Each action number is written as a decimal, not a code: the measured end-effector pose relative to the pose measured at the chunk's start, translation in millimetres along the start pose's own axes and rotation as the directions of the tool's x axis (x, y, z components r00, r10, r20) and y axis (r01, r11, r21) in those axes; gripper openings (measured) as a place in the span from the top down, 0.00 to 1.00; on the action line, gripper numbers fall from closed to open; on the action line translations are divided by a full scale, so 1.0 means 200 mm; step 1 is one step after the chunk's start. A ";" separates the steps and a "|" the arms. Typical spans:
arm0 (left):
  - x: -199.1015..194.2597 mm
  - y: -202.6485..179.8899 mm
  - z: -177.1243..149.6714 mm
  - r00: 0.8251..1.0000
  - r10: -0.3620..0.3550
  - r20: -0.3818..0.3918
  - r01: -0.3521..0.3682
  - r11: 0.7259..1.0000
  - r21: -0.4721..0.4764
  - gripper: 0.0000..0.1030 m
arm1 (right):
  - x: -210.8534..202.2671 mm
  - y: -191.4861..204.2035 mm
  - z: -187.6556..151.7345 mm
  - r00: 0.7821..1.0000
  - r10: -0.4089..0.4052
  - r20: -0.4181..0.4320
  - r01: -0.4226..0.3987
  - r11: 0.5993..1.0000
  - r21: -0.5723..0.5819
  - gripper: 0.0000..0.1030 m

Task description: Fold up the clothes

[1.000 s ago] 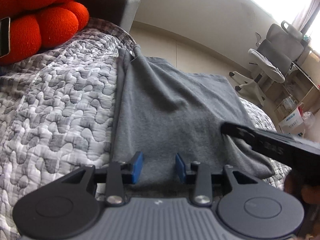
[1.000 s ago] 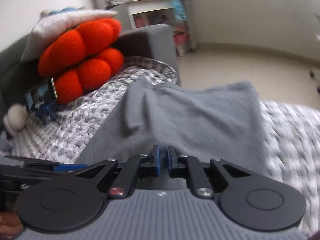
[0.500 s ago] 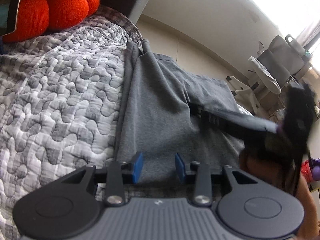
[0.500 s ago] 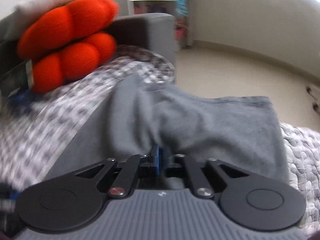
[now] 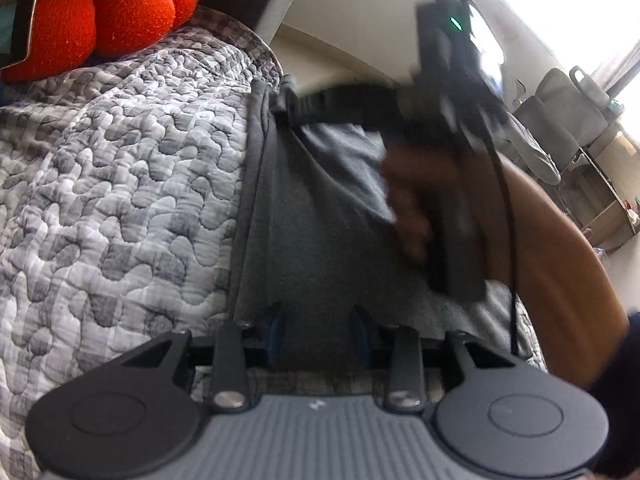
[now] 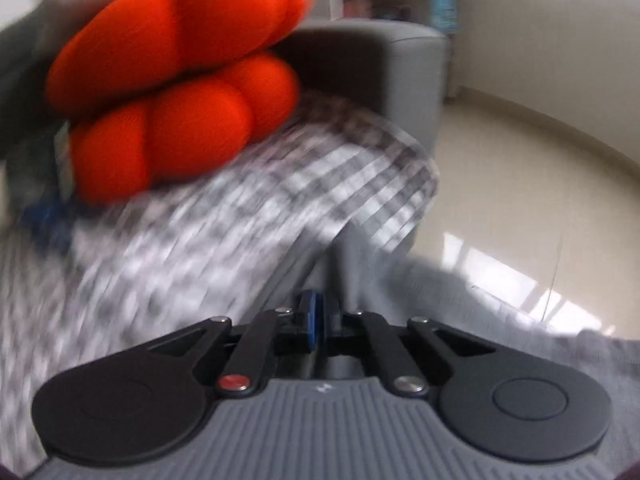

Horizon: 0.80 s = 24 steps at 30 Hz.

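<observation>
A grey garment (image 5: 320, 220) lies flat on a grey and white quilt (image 5: 120, 180). My left gripper (image 5: 316, 332) sits low at its near hem, blue pads apart, the cloth lying flat between and under them. In the left wrist view my right gripper (image 5: 288, 106), held in a blurred hand (image 5: 412, 208), reaches across to the garment's far end near the collar. In the right wrist view that gripper (image 6: 320, 316) pinches a ridge of the grey garment (image 6: 440, 300) between its pads; the jaws are opening slightly, with the cloth still gripped.
An orange knobbly cushion (image 5: 100, 20) with a phone (image 5: 16, 28) leaning on it sits at the back left. Behind it rises a grey sofa arm (image 6: 400, 64). Beyond the quilt's edge lies pale floor (image 6: 520, 160), with an office chair (image 5: 560, 120) at the right.
My right gripper has swept from the garment's near right side across to its far end, dragging the pinched cloth along. The left gripper has stayed at the near hem.
</observation>
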<state>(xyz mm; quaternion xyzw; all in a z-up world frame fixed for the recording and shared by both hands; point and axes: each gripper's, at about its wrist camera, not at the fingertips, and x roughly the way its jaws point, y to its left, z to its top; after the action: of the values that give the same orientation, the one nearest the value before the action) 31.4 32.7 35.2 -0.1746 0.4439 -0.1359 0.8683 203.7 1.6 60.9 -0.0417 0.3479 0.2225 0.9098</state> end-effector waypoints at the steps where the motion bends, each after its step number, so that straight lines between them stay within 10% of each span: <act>1: 0.00 0.00 0.00 1.000 -0.001 -0.002 0.001 1.000 0.002 0.64 | 0.02 -0.01 0.02 1.000 -0.014 0.009 0.014 1.000 0.009 0.95; 5: 0.00 0.02 0.01 1.000 -0.015 -0.009 0.015 1.000 -0.009 0.64 | 0.04 -0.01 0.03 1.000 -0.007 0.015 0.007 1.000 -0.013 0.97; 9: 0.00 0.04 0.02 0.999 -0.036 -0.016 0.035 0.999 -0.034 0.65 | -0.19 -0.21 -0.01 0.985 0.017 0.171 -0.066 0.956 0.285 0.84; 24: -0.04 0.01 0.05 0.999 -0.021 0.046 0.022 1.000 -0.010 0.63 | -0.87 -0.13 -0.53 0.998 -0.034 -0.059 0.053 0.927 0.370 0.83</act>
<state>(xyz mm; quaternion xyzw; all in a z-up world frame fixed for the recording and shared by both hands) 35.5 40.0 45.0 -0.1870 0.4226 -0.1388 0.8759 35.5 -111.3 92.0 0.1179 0.4059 0.1313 0.8967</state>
